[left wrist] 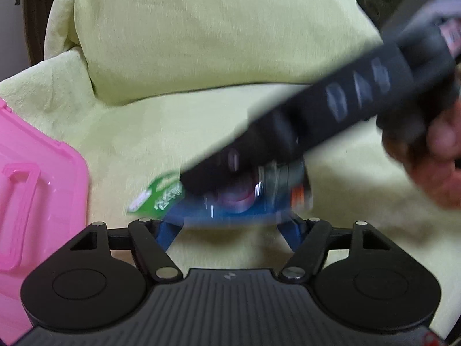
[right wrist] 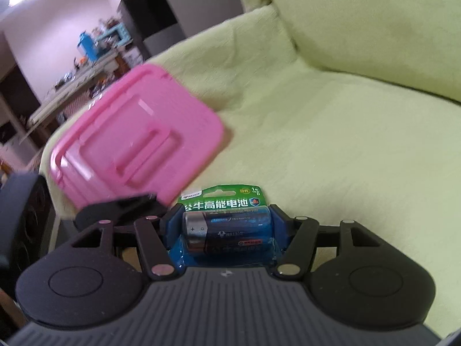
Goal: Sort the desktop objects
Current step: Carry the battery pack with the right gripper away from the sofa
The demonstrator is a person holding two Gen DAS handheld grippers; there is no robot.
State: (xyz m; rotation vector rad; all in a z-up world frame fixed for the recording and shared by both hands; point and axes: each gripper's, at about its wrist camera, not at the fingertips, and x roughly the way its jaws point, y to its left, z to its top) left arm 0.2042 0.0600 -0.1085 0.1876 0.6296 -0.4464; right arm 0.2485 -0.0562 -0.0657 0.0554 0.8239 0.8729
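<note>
Clamped between the blue fingers (right wrist: 276, 225) of the right claw (right wrist: 223, 227) sits a battery pack (right wrist: 227, 225), its lower edge hidden behind the claw body, held above a pale green sofa (right wrist: 345, 129) with a blurred pink box (right wrist: 135, 135) lying to its left. From the left wrist view that same claw crosses as a dark smear, a hand (left wrist: 432, 155) cut off at the edge. Whether the left claw (left wrist: 230, 227) is spread or closed I cannot tell, its fingertips hidden behind the blurred pack.
</note>
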